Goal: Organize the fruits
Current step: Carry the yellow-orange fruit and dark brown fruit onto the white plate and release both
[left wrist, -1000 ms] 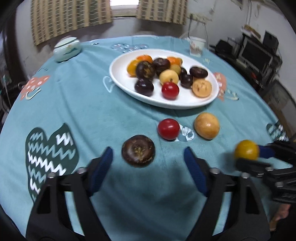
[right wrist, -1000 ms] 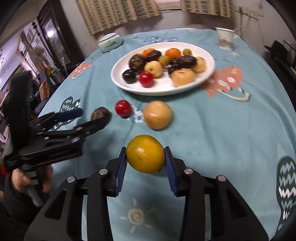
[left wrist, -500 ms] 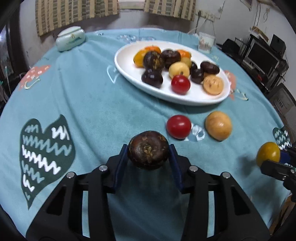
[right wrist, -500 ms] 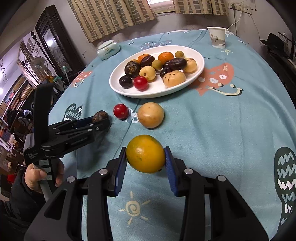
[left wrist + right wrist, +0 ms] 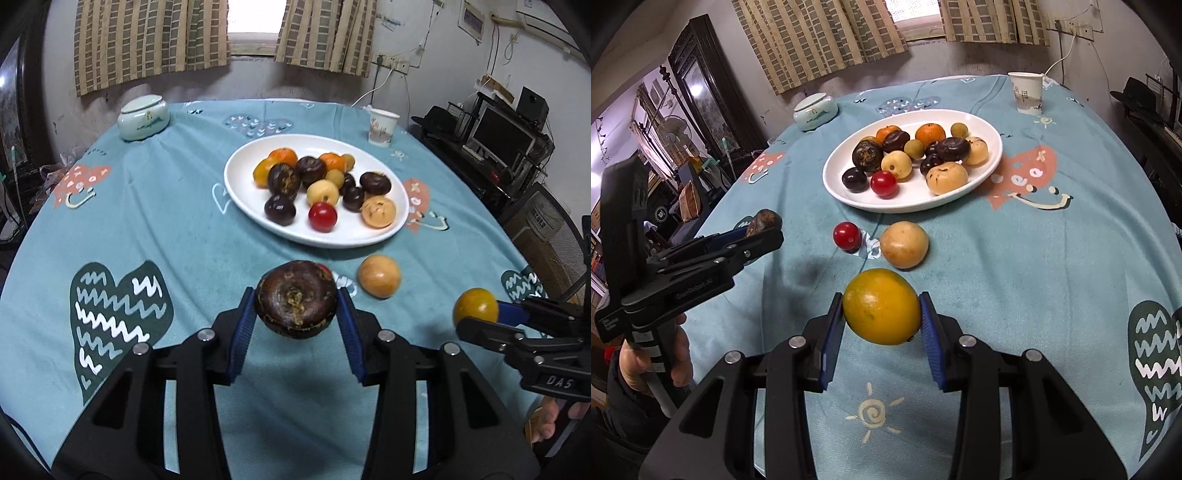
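My left gripper (image 5: 296,306) is shut on a dark brown round fruit (image 5: 295,297), held above the teal tablecloth. The right gripper (image 5: 882,308) is shut on a yellow-orange fruit (image 5: 882,305), also lifted off the cloth. A white oval plate (image 5: 332,240) with several dark, orange, yellow and red fruits lies beyond both. On the cloth in front of it rest a tan fruit (image 5: 904,243) and a small red fruit (image 5: 846,235); in the left wrist view the red one is almost hidden behind the dark fruit. Each gripper shows in the other's view, the right gripper (image 5: 480,314) low at right and the left gripper (image 5: 759,230) at left.
A pale green lidded jar (image 5: 144,116) stands at the table's far left, a paper cup (image 5: 383,127) at the far right. A person's hand (image 5: 653,363) holds the left gripper's handle. Shelves and monitors crowd the room's right side.
My left gripper closed on the dark brown fruit and lifted it off the cloth. The right gripper kept its hold on the yellow-orange fruit and rose a little.
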`<state>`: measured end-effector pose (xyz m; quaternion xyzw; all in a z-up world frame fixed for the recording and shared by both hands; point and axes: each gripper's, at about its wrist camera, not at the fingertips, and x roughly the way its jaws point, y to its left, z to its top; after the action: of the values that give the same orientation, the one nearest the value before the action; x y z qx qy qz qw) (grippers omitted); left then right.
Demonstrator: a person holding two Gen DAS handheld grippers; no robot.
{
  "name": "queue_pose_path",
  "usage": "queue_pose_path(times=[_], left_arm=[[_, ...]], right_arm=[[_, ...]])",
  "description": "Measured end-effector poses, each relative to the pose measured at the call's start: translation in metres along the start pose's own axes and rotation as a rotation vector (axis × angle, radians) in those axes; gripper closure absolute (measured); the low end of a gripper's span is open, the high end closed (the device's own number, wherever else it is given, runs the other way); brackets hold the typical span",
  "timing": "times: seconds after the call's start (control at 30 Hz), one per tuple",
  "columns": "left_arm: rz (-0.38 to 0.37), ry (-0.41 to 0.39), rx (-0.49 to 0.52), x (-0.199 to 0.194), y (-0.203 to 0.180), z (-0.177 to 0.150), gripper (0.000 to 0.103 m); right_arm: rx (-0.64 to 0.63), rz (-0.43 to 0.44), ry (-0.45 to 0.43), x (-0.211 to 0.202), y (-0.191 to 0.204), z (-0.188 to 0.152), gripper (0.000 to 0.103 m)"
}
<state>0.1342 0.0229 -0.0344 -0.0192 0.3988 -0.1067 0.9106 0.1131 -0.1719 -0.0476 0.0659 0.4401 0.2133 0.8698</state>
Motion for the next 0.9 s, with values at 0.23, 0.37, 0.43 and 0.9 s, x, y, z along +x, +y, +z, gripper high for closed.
queue_pose_path(times=[0.23,0.37,0.43,0.9], left_arm=[[0.012,-0.020,0.066,0.000,-0.011,0.035,0.058],[0.019,-0.013,0.102,0.022,-0.017,0.077,0.058],[0.013,0.000,0.105,0.035,-0.019,0.094,0.058],[0.110,0.100,0.058,0.123,0.009,0.139,0.058]], right_arm=[[-0.023,-0.015,-0.025,-0.001,-0.001,0.022,0.063],[-0.074,-0.013,-0.044,0.006,0.002,0.052,0.063],[-0.105,-0.007,-0.044,0.016,0.005,0.072,0.063],[-0.079,-0.010,0.021,0.095,-0.015,0.120,0.063]])
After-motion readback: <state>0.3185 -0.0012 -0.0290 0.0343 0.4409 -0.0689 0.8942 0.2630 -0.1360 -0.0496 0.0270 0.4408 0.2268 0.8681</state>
